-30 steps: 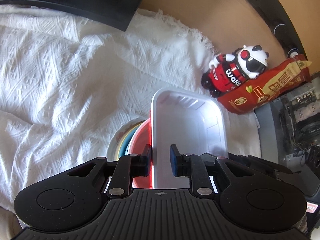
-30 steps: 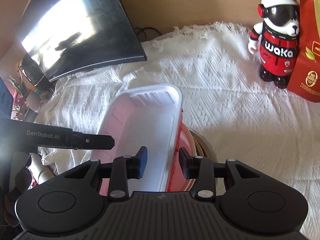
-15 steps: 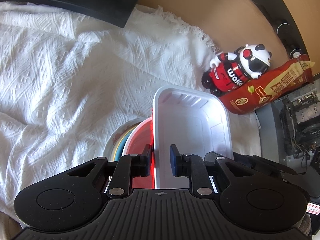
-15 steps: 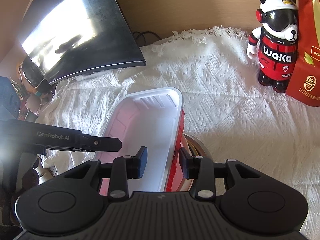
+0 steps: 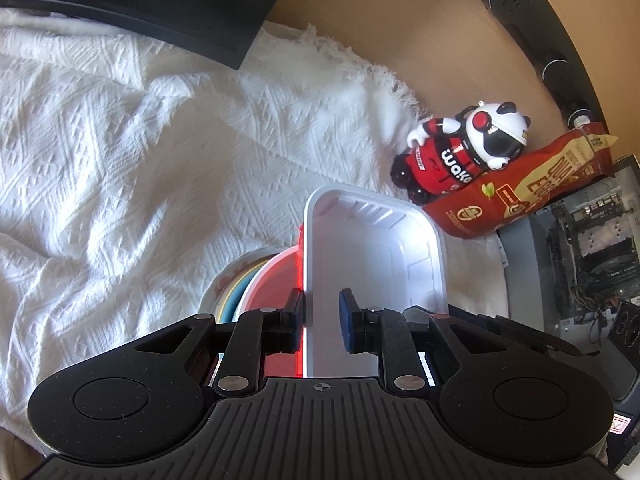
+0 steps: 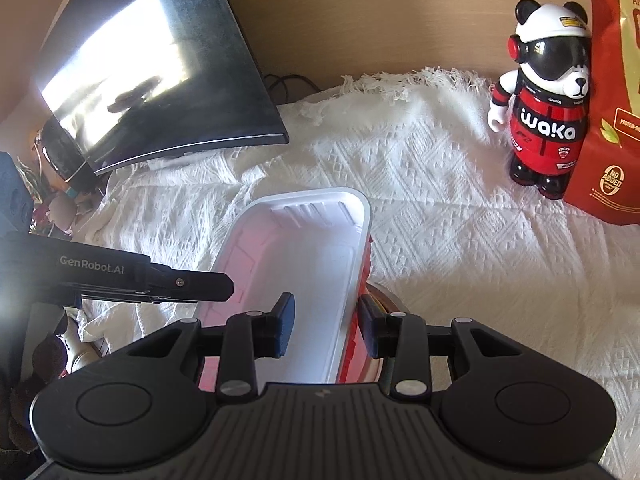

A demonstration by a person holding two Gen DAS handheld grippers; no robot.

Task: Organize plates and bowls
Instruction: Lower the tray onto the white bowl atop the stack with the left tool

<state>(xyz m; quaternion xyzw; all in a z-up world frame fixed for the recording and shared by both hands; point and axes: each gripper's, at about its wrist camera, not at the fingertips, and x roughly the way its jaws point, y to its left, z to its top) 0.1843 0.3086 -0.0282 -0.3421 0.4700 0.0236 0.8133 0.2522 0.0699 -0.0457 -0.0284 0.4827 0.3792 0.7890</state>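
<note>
Both the left gripper [image 5: 322, 316] and right gripper [image 6: 325, 330] straddled opposite rims of the white tray [image 6: 298, 280], seemingly slack rather than clamped, steadying it atop the stacked bowls [image 5: 248, 280].

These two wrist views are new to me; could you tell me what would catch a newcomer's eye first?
A white rectangular plastic tray fills the centre, its long rims straddled by the left tool and the right tool, above a red bowl in a stack of round dishes. At the far right of the white textured cloth stands a red and white panda figurine against a red snack bag.
</note>
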